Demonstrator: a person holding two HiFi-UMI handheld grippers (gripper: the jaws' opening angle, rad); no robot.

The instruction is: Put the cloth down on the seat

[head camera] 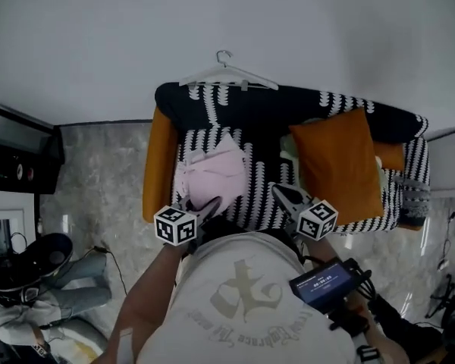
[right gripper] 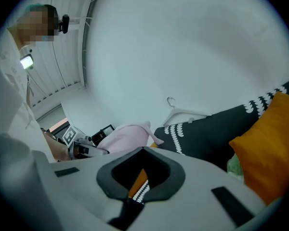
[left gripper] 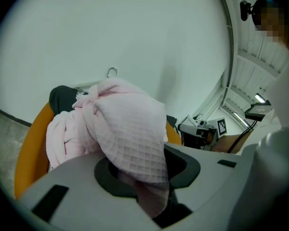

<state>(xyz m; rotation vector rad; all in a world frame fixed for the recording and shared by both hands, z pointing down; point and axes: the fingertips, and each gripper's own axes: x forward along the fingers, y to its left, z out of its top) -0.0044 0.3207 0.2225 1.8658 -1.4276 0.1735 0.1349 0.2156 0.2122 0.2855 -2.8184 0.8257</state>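
Observation:
A pink waffle-weave cloth (head camera: 212, 174) lies bunched on the left part of the sofa seat (head camera: 262, 203), which has a black-and-white patterned cover. My left gripper (head camera: 207, 205) is at the cloth's near edge and is shut on it. In the left gripper view the cloth (left gripper: 127, 129) drapes over and down through the left gripper (left gripper: 147, 177). My right gripper (head camera: 283, 195) hovers over the seat's front edge in the middle, shut and holding nothing. In the right gripper view the right gripper (right gripper: 142, 174) points along the sofa, with the pink cloth (right gripper: 125, 137) off to the left.
A white hanger (head camera: 229, 74) rests on the sofa back. An orange cushion (head camera: 340, 161) and a pale green item (head camera: 288, 147) fill the seat's right side. The sofa's orange arm (head camera: 159, 161) is left of the cloth. A black cabinet (head camera: 19, 150) and a shoe (head camera: 26, 268) are at the left.

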